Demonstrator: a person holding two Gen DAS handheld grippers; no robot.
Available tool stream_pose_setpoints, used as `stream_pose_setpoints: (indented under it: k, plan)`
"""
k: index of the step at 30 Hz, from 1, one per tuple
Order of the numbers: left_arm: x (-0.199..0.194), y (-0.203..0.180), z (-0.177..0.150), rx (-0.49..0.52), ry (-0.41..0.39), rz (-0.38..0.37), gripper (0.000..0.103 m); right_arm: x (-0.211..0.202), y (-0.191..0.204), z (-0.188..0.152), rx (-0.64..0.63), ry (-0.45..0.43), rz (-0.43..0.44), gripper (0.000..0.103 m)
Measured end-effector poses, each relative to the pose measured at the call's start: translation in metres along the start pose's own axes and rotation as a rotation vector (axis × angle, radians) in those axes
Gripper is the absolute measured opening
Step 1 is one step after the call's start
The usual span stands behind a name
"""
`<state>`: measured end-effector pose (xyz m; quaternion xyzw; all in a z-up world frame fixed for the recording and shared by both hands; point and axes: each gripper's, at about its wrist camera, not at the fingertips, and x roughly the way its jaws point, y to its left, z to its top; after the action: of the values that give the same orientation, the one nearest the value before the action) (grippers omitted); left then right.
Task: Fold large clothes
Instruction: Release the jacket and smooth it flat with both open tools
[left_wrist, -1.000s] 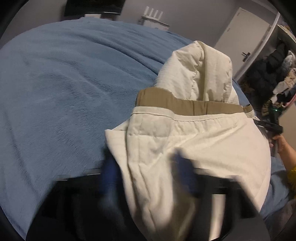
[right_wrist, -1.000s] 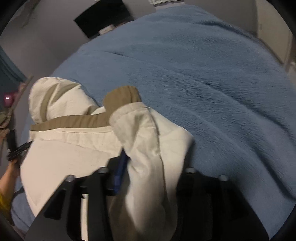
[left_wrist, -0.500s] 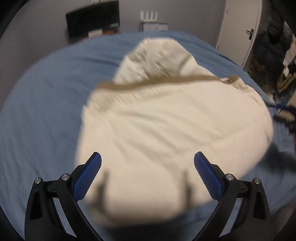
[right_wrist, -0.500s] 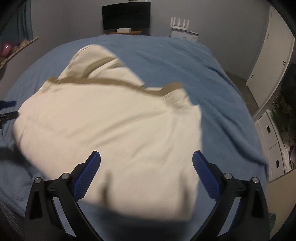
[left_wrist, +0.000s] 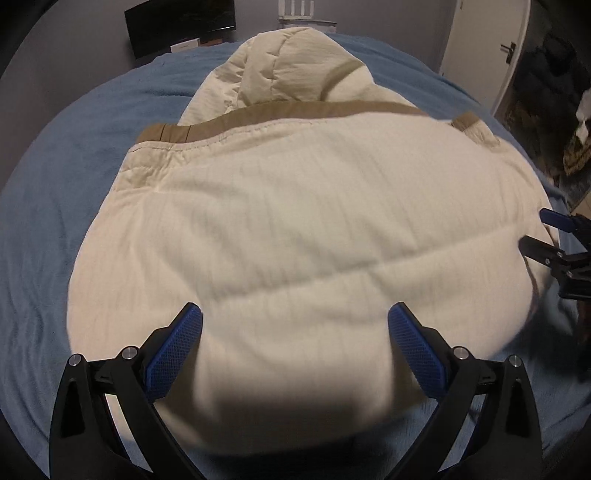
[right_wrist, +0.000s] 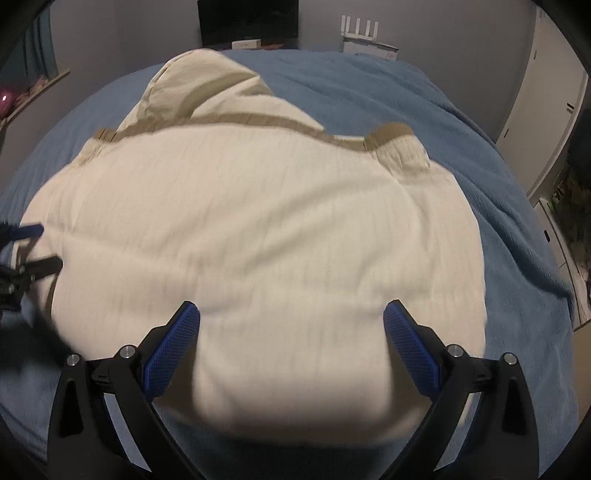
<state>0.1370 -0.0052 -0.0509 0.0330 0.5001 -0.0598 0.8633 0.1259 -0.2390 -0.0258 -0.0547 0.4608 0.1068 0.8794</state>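
A cream quilted jacket (left_wrist: 295, 221) with a tan band (left_wrist: 295, 110) lies folded on the blue bed blanket (left_wrist: 48, 192), its hood (left_wrist: 288, 62) pointing to the far side. My left gripper (left_wrist: 294, 310) hovers open over the jacket's near edge, nothing between its blue pads. Seen from the right wrist, the jacket (right_wrist: 258, 221) fills the middle, and my right gripper (right_wrist: 291, 305) stands open above its near edge too. Each gripper shows at the other view's side: the right gripper (left_wrist: 554, 236), the left gripper (right_wrist: 26, 247).
The blanket (right_wrist: 406, 110) covers the whole bed around the jacket. Beyond the far edge stand a dark screen (left_wrist: 181, 26) and a white router (right_wrist: 365, 33). A door (left_wrist: 480, 55) and hanging clothes (left_wrist: 554, 110) are at the right, white cupboards (right_wrist: 546, 110) too.
Both grippers were closed on folds of the jacket a second ago. They have let go, opened wide and drawn back to its near edge. The jacket now lies flat.
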Motion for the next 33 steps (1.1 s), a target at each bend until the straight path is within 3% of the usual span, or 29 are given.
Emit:
stream_pose_setpoints:
  k: [10,15,18,22,25,27,30,33]
  plan:
    - [0.050,0.020,0.081,-0.046,0.016,0.026,0.098,0.064,-0.002,0.078,0.083,0.069,0.018,0.095]
    - [0.081,0.030,0.120,-0.079,0.049,0.081,0.098,0.100,-0.005,0.114,0.138,0.127,0.000,0.095]
    - [0.095,0.037,0.136,-0.117,0.060,0.109,0.098,0.112,-0.007,0.123,0.160,0.120,0.004,0.095]
    - [0.077,0.043,0.135,-0.145,0.055,0.094,0.096,0.084,-0.012,0.115,0.182,0.064,0.060,0.095]
    - [0.044,0.051,0.120,-0.133,-0.007,0.040,0.096,0.060,-0.007,0.101,0.078,-0.001,0.087,0.095]
    - [0.039,0.061,0.108,-0.141,-0.002,0.035,0.096,0.061,-0.013,0.089,0.036,0.015,0.054,0.095]
    - [0.050,0.091,0.091,-0.203,0.047,0.086,0.098,0.066,-0.047,0.079,0.118,0.020,0.046,0.095]
    - [0.049,0.122,0.080,-0.233,0.010,0.181,0.097,0.062,-0.082,0.074,0.176,0.009,-0.030,0.095]
